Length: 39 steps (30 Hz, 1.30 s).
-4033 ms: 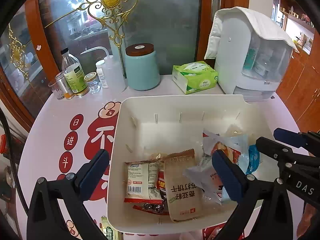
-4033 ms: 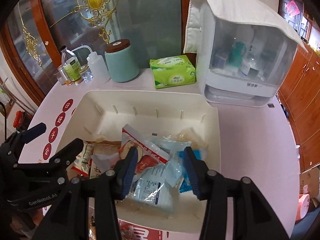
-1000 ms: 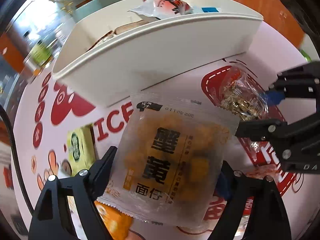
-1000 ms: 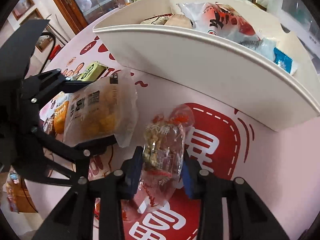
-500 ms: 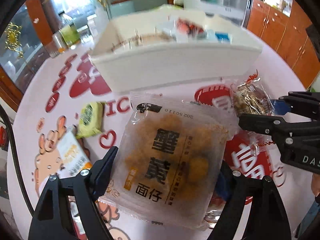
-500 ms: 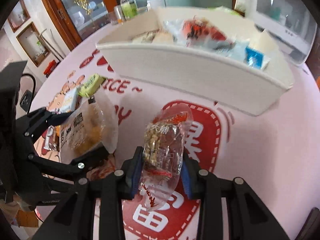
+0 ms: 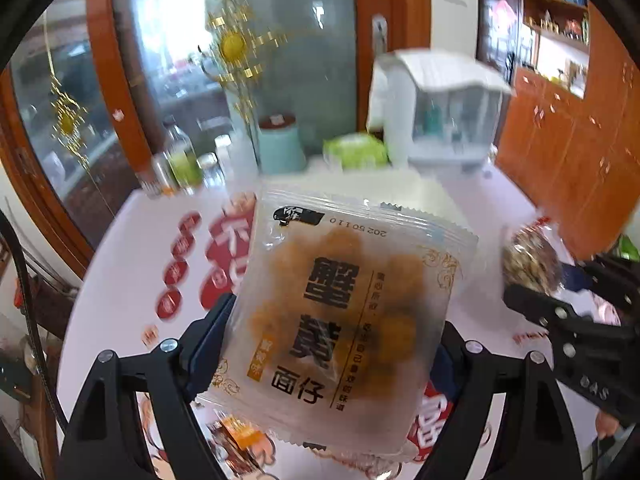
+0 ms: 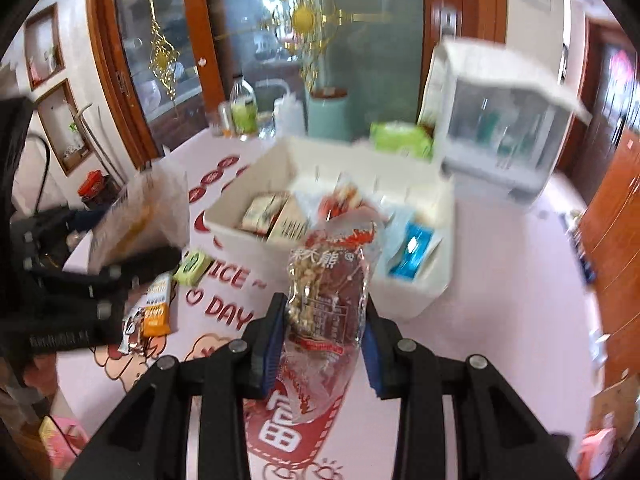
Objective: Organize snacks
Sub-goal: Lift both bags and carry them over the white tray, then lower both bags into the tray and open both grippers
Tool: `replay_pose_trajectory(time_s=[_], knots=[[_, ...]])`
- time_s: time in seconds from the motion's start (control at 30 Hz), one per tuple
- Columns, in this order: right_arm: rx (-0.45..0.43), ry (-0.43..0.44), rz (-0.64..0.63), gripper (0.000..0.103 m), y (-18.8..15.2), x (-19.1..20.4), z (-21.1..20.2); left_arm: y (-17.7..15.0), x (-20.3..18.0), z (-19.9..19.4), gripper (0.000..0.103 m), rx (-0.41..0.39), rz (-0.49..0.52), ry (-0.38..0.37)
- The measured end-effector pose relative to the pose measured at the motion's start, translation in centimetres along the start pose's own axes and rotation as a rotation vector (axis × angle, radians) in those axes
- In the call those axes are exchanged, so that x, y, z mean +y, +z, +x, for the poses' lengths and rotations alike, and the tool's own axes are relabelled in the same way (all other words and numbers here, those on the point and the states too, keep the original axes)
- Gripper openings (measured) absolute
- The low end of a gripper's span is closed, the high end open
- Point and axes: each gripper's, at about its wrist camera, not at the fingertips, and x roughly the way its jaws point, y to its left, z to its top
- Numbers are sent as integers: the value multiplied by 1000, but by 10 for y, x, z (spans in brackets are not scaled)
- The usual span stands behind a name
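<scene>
The pink printed tabletop (image 8: 500,264) carries a white rectangular plastic bin (image 8: 416,300) at twelve o'clock. The left gripper (image 7: 332,352) clamps a frosted square noodle-snack packet (image 7: 344,312); the right gripper (image 8: 324,340) pinches a clear crinkly nut bag (image 8: 328,288). Both are airborne, and either slick wrapper may slip out short of the bin.

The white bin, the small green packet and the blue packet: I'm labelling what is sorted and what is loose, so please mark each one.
white bin (image 8: 416,300), right wrist view, on its near outer wall.
small green packet (image 8: 193,267), right wrist view, on its top face, lying on the table.
blue packet (image 8: 412,254), right wrist view, on its front, inside the bin.
</scene>
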Motion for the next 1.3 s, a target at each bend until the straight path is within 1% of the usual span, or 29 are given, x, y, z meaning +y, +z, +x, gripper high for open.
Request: replay_pose_trajectory(time_s=[0.1, 0.17, 0.27, 0.37, 0.5, 0.57, 0.63, 0.7, 0.8, 0.93, 1.0, 1.07, 1.1, 1.17, 1.2, 1.23, 1.3], knots=[[-61, -45, -21, 35, 20, -2, -28, 25, 2, -17, 83, -40, -4, 24], [-97, -64, -31, 35, 36, -4, -47, 39, 0, -26, 83, -52, -1, 39], [-152, -87, -20, 35, 65, -11, -76, 58, -5, -36, 83, -63, 14, 74], [-185, -116, -1, 35, 96, -20, -96, 83, -4, -48, 83, -90, 8, 106], [-179, -137, 30, 35, 126, -32, -102, 119, -3, -57, 83, -134, 21, 167], [-163, -157, 45, 35, 138, -39, -95, 133, -1, -52, 84, -142, 28, 198], [-146, -165, 64, 35, 143, -44, -84, 144, 1, -40, 84, -133, 26, 211], [-116, -161, 87, 35, 148, -50, -68, 151, 4, -19, 84, -104, 15, 210], [-57, -153, 115, 35, 149, -57, -36, 151, 7, 17, 84, -50, 6, 192], [12, -166, 122, 35, 148, -59, 10, 145, 9, 73, 84, 31, 12, 177], [42, -171, 124, 36, 147, -59, 31, 142, 9, 100, 84, 59, 10, 163], [62, -173, 119, 36, 146, -60, 50, 140, 9, 128, 87, 96, 8, 122], [79, -173, 118, 36, 146, -61, 62, 138, 9, 140, 87, 115, 0, 100], [95, -175, 110, 36, 144, -62, 79, 131, 10, 163, 90, 143, -33, 87], [101, -180, 107, 39, 143, -63, 86, 128, 10, 176, 93, 159, -47, 79], [107, -180, 106, 44, 142, -64, 92, 127, 10, 183, 94, 169, -51, 74], [120, -173, 110, 50, 138, -66, 108, 121, 11, 197, 94, 191, -49, 87]])
